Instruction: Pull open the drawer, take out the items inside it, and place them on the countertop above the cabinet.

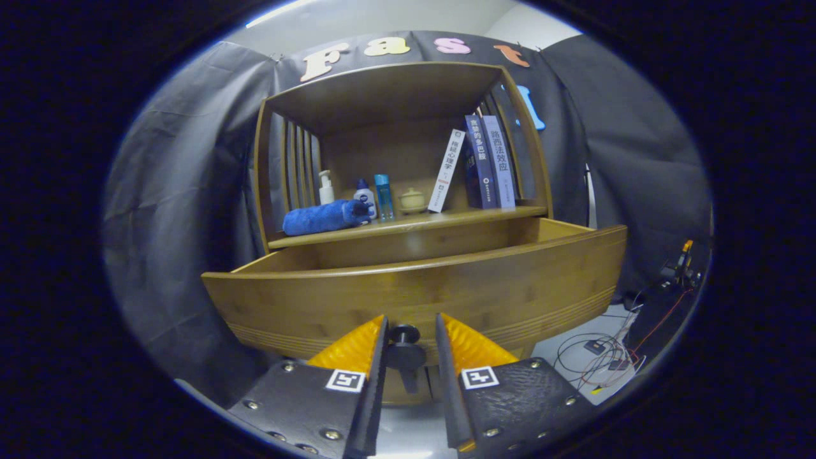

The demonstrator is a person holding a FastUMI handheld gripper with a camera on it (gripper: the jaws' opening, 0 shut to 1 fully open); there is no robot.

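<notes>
The wooden drawer [421, 290] stands pulled well out of the cabinet, its curved front panel just ahead of my fingers. That panel hides whatever lies inside. The drawer's dark round knob [405, 336] sits between my fingertips. My gripper [410, 331] is open around the knob: the left finger lies close against it and a small gap shows on the right side. Above the drawer runs the wooden countertop [446, 218], with a rolled blue towel [325, 217] lying at its left end.
On the countertop behind the towel stand a white pump bottle [326, 187], a small white bottle [364, 194], a blue bottle [383, 197], a small lidded jar [412, 200] and three books [481, 162]. Cables [602, 360] lie on the floor to the right of the cabinet.
</notes>
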